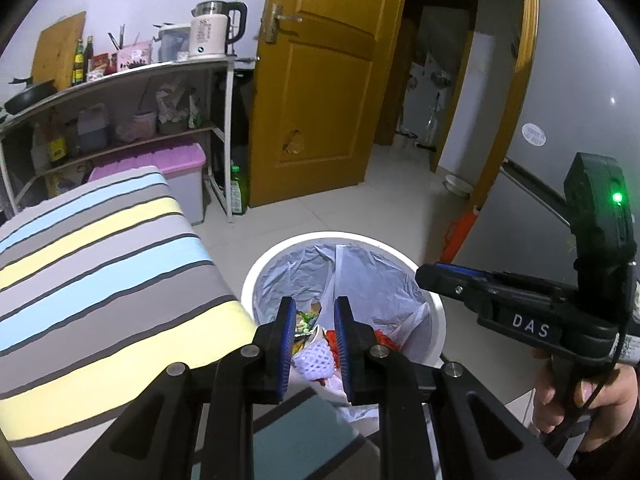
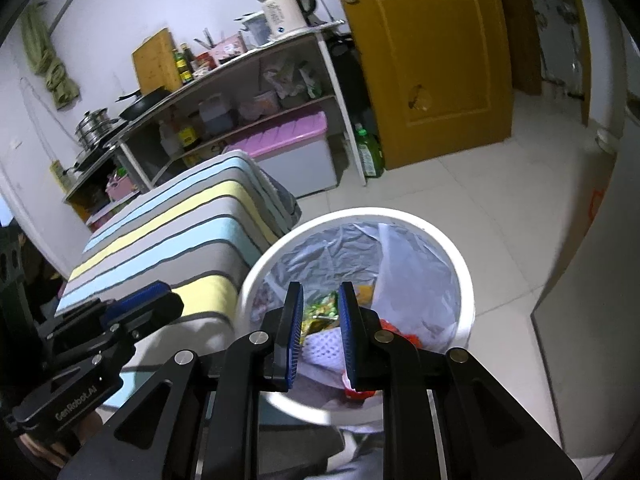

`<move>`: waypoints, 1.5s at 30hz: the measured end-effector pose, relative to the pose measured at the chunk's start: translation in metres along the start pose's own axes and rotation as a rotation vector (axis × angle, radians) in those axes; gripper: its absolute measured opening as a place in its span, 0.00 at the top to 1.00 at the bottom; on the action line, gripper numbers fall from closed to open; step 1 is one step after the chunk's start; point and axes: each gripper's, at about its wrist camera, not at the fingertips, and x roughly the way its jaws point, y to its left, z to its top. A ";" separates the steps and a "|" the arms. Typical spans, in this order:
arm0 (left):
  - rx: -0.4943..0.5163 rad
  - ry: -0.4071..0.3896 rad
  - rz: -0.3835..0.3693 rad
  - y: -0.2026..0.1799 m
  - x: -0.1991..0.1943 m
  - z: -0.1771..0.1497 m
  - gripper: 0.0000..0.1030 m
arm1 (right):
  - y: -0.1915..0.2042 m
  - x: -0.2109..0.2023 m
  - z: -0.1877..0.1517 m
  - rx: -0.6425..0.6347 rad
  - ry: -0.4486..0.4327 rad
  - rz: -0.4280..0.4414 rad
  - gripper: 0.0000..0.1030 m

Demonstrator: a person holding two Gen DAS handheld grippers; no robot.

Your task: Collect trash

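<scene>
A white round trash bin [image 1: 434,312] [image 2: 460,264] with a grey plastic liner stands on the floor beside the striped table. Inside lie a white foam net [image 1: 316,362] [image 2: 324,342], green and yellow wrappers [image 1: 306,320] [image 2: 322,312] and red scraps [image 1: 384,338] [image 2: 394,326]. My left gripper [image 1: 315,308] hovers above the bin, open, with nothing between its pads. My right gripper [image 2: 320,294] also hovers above the bin, open and empty; it shows from the side in the left wrist view [image 1: 424,274].
A table with a striped blue, yellow and grey cloth [image 1: 100,280] [image 2: 172,232] sits left of the bin. Behind it are a cluttered shelf [image 1: 120,112], a kettle [image 1: 212,32], a pink-lidded box [image 1: 176,176], a green bottle [image 1: 238,192] and a wooden door [image 1: 320,80].
</scene>
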 end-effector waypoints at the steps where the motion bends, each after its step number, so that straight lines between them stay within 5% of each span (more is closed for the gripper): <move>1: -0.003 -0.008 0.007 0.001 -0.007 -0.001 0.81 | 0.005 -0.005 -0.002 -0.011 -0.005 0.002 0.82; 22: -0.047 -0.114 0.114 0.004 -0.115 -0.047 0.77 | 0.075 -0.082 -0.048 -0.169 -0.116 -0.006 0.82; 26: -0.059 -0.118 0.133 0.006 -0.125 -0.055 0.77 | 0.080 -0.093 -0.057 -0.183 -0.127 -0.002 0.66; 45: -0.082 -0.124 0.193 0.003 -0.146 -0.079 0.77 | 0.085 -0.108 -0.083 -0.210 -0.136 -0.006 0.66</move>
